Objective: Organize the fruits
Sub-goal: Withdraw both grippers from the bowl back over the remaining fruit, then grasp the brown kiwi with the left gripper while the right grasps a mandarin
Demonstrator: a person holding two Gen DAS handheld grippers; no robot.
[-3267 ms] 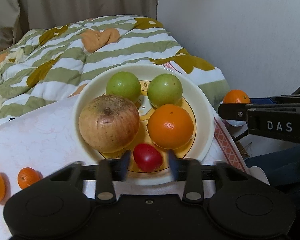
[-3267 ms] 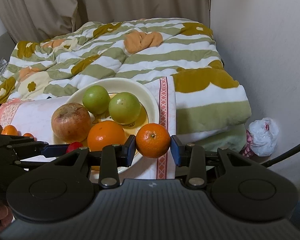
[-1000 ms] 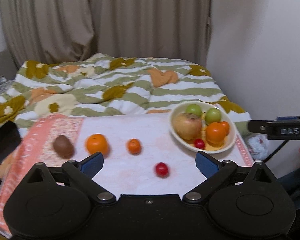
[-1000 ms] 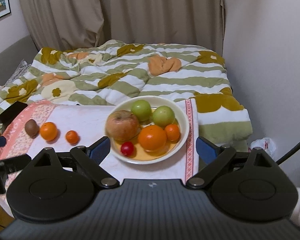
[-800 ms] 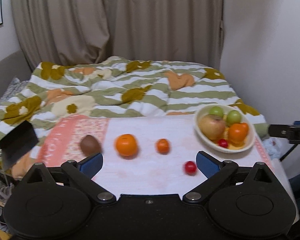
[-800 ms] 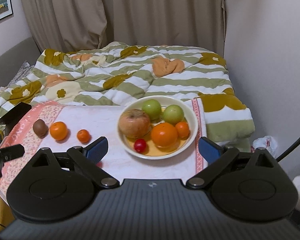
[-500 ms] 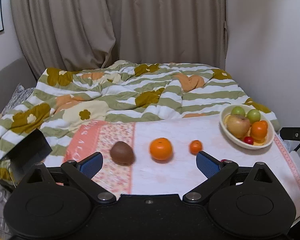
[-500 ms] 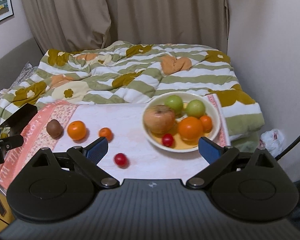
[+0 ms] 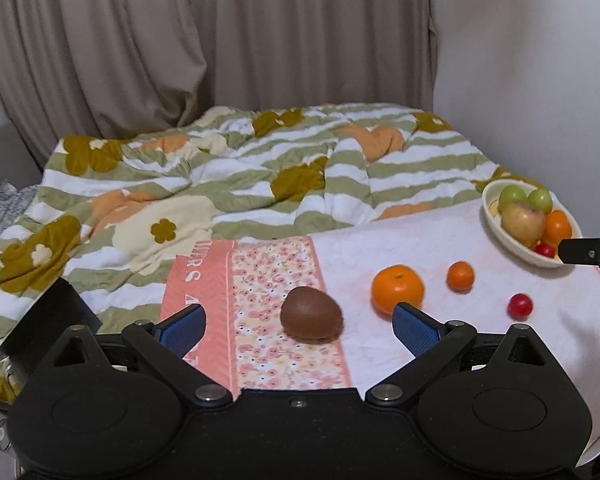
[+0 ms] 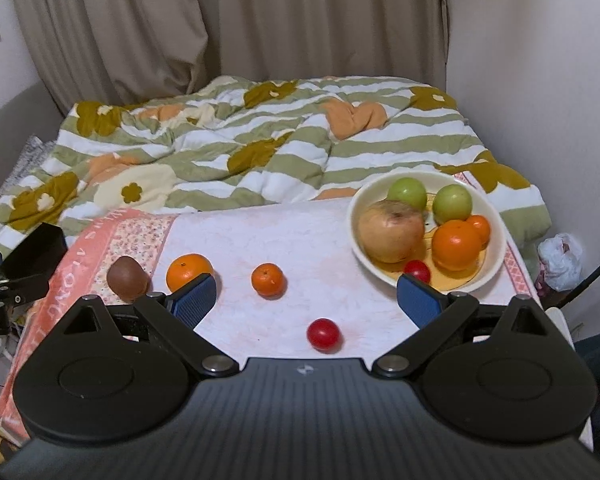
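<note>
Brown and nearest in the left wrist view, the kiwi now lies between the spread, empty left tongs, which a second ago faced the bowl from close by and have swung left across the table. Just beyond sit a large orange, a small mandarin and a loose red cherry tomato, all apart from one another.

From the right wrist view, the right tongs have pulled back, wide open and holding nothing, since leaving their mandarin in the bowl, where it rests against the bigger orange. Four fruits are left on the cloth; the kiwi looks like the left tongs' next pick.
</note>
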